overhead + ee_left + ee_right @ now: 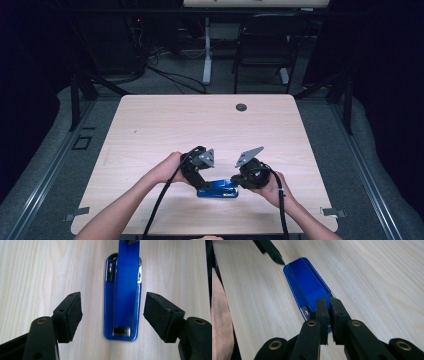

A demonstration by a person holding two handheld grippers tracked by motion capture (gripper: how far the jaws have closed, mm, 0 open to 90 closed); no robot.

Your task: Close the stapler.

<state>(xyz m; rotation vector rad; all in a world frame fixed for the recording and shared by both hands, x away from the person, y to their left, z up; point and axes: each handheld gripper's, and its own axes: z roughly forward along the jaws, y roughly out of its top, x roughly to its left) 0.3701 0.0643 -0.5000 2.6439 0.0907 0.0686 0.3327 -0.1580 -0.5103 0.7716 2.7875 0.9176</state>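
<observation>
A blue stapler lies flat on the light wooden table, near the front edge. My left gripper is open, with one pad on each side of the stapler's hinge end and a gap on both sides. My right gripper is shut, its tips resting on top of the stapler's other end. I cannot tell whether anything is pinched between them. In the high view the left gripper and the right gripper meet over the stapler, each held by a hand.
A small dark round insert sits in the table near its far edge. Beyond the table stand a black chair and a white desk leg, with cables on the floor.
</observation>
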